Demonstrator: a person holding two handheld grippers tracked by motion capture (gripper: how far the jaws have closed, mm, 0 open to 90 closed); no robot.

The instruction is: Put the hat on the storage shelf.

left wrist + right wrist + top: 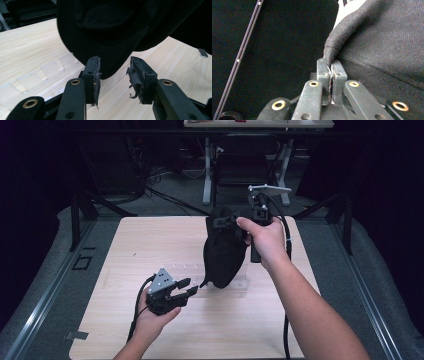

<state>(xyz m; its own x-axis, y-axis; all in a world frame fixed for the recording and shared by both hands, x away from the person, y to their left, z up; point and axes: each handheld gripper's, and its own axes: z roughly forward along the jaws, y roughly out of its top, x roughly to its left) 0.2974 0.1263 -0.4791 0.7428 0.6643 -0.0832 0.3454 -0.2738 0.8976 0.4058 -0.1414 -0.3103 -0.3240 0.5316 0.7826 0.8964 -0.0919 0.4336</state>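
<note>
A black cloth bag point(223, 251) hangs over the middle of the wooden table point(150, 240), its lower tip just above the surface. My right gripper point(231, 221) holds it up by the top edge; in the right gripper view the jaws are shut on a fold of the black cloth point(331, 53). My left gripper point(186, 287) sits low at the bag's lower left, open, with nothing between its fingers. Through the left gripper view the rounded bottom of the bag point(110, 32) hangs just beyond the worn pads point(93, 75).
A clear plastic rack point(220, 282) lies flat on the table under the bag, its ridges visible in the left gripper view point(32, 75). A small piece of tape point(76, 335) marks the front left corner. Desk legs and cables stand beyond the table's far edge.
</note>
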